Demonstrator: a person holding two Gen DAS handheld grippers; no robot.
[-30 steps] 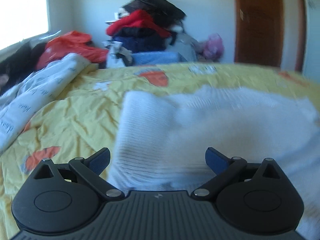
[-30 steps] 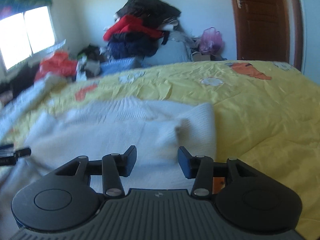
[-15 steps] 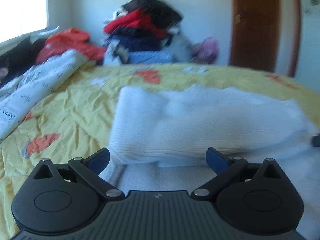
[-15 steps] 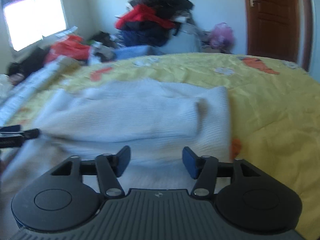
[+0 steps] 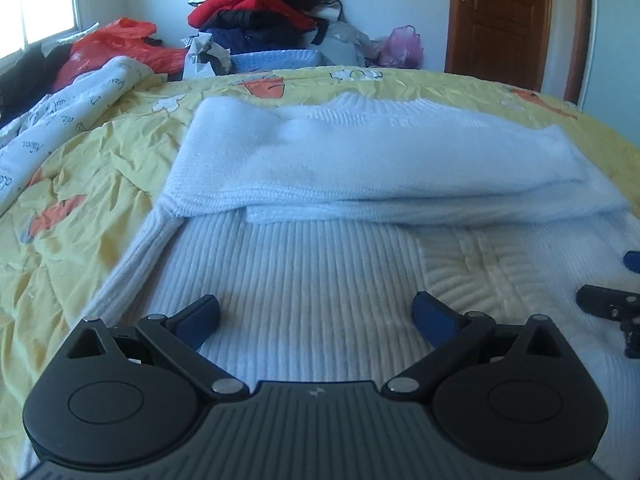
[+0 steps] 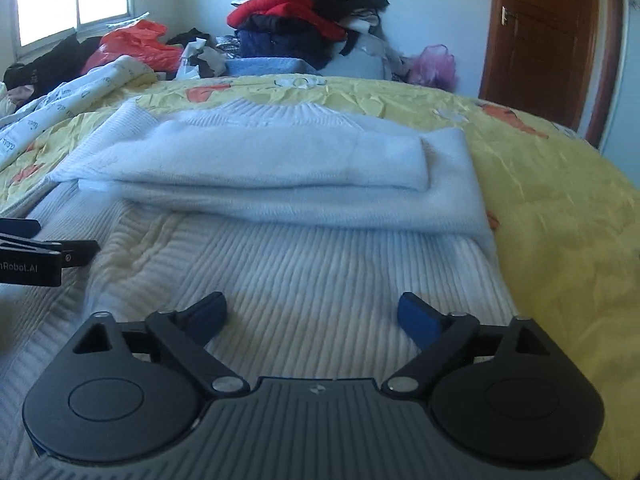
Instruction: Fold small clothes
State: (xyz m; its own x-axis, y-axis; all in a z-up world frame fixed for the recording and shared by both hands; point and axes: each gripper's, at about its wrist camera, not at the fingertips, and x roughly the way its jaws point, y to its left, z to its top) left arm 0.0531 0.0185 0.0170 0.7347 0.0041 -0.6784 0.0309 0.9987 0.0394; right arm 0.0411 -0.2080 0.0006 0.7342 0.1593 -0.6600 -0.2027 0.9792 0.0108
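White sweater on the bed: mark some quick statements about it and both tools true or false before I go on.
1. The white sweater lies on a yellow bedspread. True.
2. Both sleeves are folded across its upper part. True.
3. The right tool is clamped on the hem. False: its jaws are opening, with nothing pinched between them.
4. The left tool holds a sleeve. False: it is open above the ribbed body.
5. The door stands wide open. False: it is closed.
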